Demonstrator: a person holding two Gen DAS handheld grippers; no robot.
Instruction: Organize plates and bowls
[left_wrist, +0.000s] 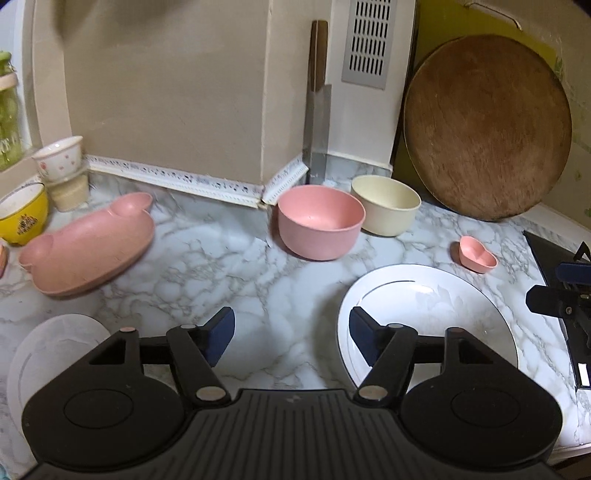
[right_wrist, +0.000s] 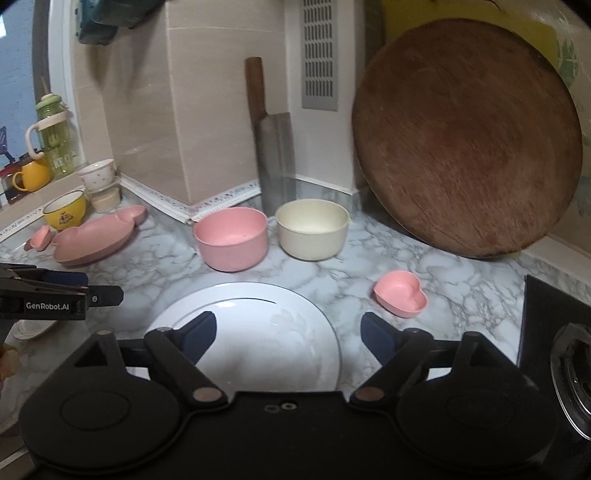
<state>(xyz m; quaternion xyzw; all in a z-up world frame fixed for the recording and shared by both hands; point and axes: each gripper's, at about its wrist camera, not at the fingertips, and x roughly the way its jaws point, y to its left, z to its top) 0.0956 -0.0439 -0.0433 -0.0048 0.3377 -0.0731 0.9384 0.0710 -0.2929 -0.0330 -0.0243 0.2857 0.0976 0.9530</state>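
Left wrist view: the left tongs (left_wrist: 291, 332) stand wide with nothing between the pads, above bare marble-patterned surface (left_wrist: 207, 266). The large white plate (left_wrist: 443, 295) lies just right of them, its near rim hidden behind the tong body. A second white plate (left_wrist: 48, 347) at lower left is half cut off by the same body and blurred. The pink animal-shaped plate (left_wrist: 92, 251) sits at left, smeared by motion; a yellow bowl (left_wrist: 22, 218) beside it is cropped by the frame edge. The pink bowl (left_wrist: 319, 221) and cream bowl (left_wrist: 386, 210) stand touching or nearly so near the wall corner, and a small pink heart-shaped dish (left_wrist: 478, 254) lies apart to the right.

In the right wrist view the right tongs (right_wrist: 288, 338) are also spread wide and empty, over the large white plate, which rests flat on the surface. A cleaver (right_wrist: 275, 147) leans upright against the tiled wall, and a round wooden cutting board (right_wrist: 465, 140) leans at right. The dark stove (right_wrist: 554, 350) is only partly visible
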